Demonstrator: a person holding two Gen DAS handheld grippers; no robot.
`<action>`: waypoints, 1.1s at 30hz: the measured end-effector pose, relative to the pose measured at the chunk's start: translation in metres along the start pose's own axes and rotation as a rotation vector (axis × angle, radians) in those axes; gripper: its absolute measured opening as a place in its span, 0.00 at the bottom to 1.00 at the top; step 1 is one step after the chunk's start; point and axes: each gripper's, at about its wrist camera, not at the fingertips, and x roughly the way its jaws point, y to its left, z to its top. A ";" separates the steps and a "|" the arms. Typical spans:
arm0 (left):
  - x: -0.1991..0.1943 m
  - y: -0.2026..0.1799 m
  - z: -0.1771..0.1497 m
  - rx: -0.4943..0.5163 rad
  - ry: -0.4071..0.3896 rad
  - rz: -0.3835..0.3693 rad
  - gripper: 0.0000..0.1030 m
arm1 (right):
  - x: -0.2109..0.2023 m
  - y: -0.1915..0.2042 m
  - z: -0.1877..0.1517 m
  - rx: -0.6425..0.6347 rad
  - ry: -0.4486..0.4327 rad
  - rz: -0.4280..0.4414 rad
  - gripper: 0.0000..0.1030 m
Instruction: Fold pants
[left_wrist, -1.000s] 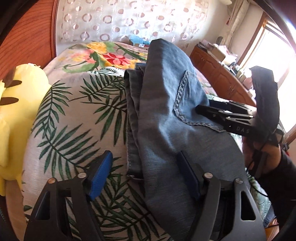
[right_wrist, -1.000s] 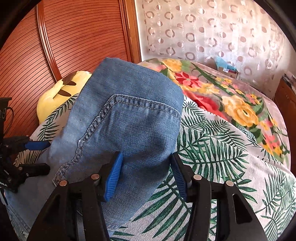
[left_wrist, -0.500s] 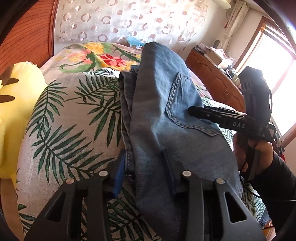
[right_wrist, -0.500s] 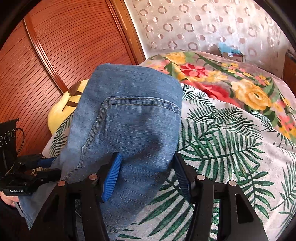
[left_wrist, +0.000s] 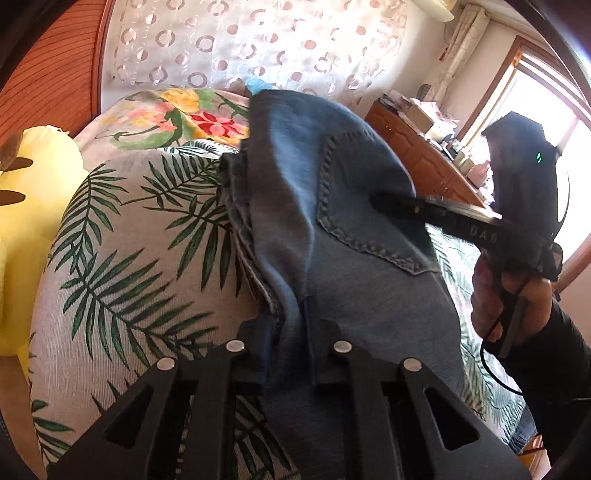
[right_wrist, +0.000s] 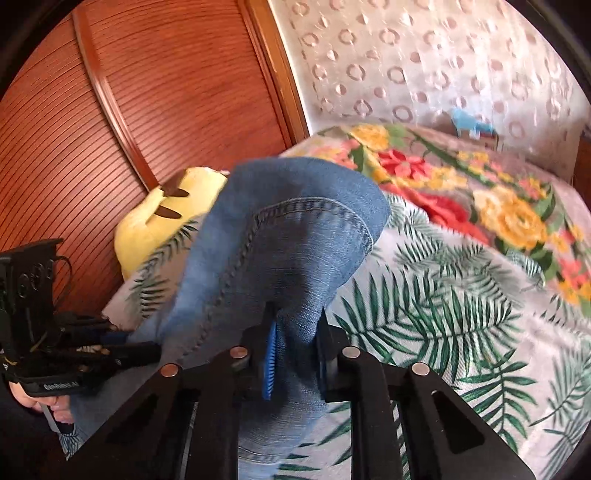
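Note:
Blue denim pants (left_wrist: 351, 277) lie folded lengthwise on the bed, back pocket up. My left gripper (left_wrist: 288, 325) is closing its jaws on the near left edge of the denim, and the cloth is bunched between the pads. In the right wrist view, my right gripper (right_wrist: 295, 332) is also closing, its blue pads pinching a raised fold of the pants (right_wrist: 295, 229). The right gripper (left_wrist: 388, 201) also shows in the left wrist view, at the pants' right edge beside the pocket. The left gripper (right_wrist: 140, 350) shows at the pants' left side in the right wrist view.
The bed has a palm-leaf cover (left_wrist: 129, 240) and a floral blanket (right_wrist: 480, 206) beyond it. A yellow plush toy (left_wrist: 33, 221) lies at the left by the wooden panel (right_wrist: 147, 110). A wooden dresser (left_wrist: 417, 147) stands to the right, with a patterned curtain (left_wrist: 258, 44) behind.
Both grippers went from wide open around the denim to pinched on it. The cloth now bunches up between each pair of pads, and the right side has lifted slightly.

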 end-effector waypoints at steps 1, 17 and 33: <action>-0.004 0.000 -0.003 0.000 -0.007 -0.006 0.13 | -0.006 0.006 0.002 -0.017 -0.015 0.002 0.15; -0.115 0.059 -0.006 -0.072 -0.202 0.002 0.11 | -0.036 0.129 0.044 -0.222 -0.135 0.069 0.13; -0.066 0.132 0.038 -0.008 -0.068 0.178 0.11 | 0.082 0.104 0.016 -0.045 -0.076 -0.031 0.13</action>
